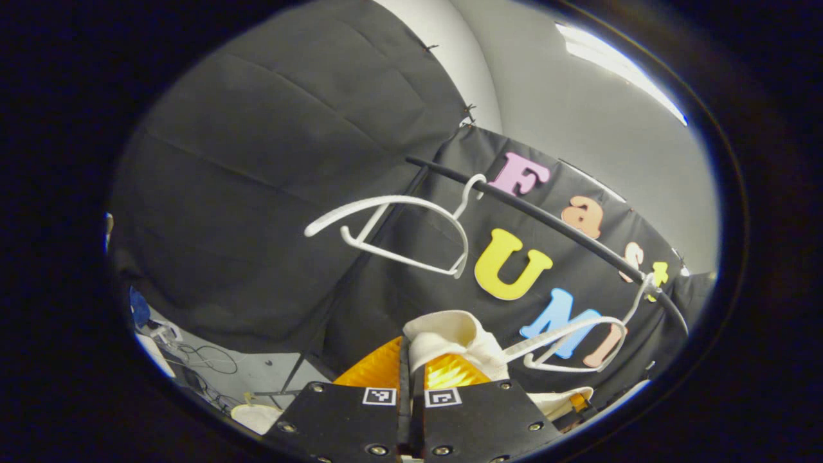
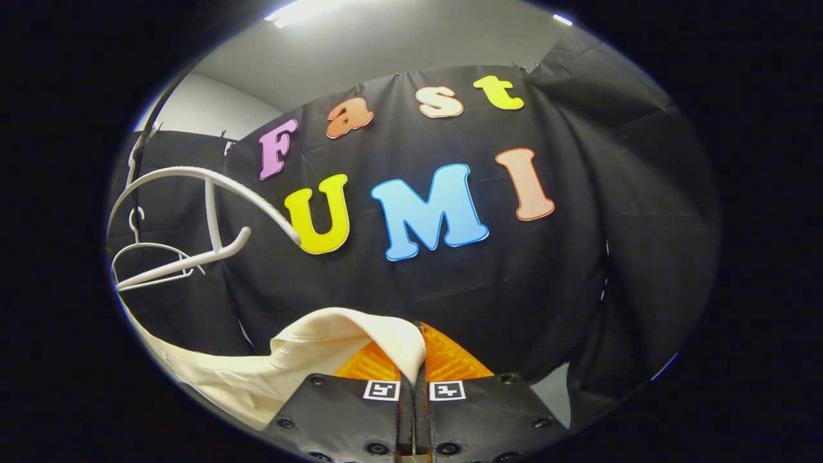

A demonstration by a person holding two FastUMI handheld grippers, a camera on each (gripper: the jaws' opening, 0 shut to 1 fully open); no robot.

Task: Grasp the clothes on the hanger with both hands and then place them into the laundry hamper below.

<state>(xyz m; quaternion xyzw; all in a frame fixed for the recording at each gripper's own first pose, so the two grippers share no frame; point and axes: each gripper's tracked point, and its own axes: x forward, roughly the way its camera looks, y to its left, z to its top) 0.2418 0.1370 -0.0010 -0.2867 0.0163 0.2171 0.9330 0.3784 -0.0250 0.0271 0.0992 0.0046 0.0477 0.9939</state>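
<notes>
Two white plastic hangers hang bare on a black rail, one above the left gripper's jaws, the other off to their right. One cream garment is pinched in both pairs of jaws: the left gripper's closed on one fold, the right gripper's closed on another, cloth draping left.

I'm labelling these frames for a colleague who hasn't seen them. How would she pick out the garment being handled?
Start at the black rail with two white hangers. Below them, the cream garment is pinched in the left gripper and the right gripper. It is the only pale cloth, and both hangers are bare.
</notes>
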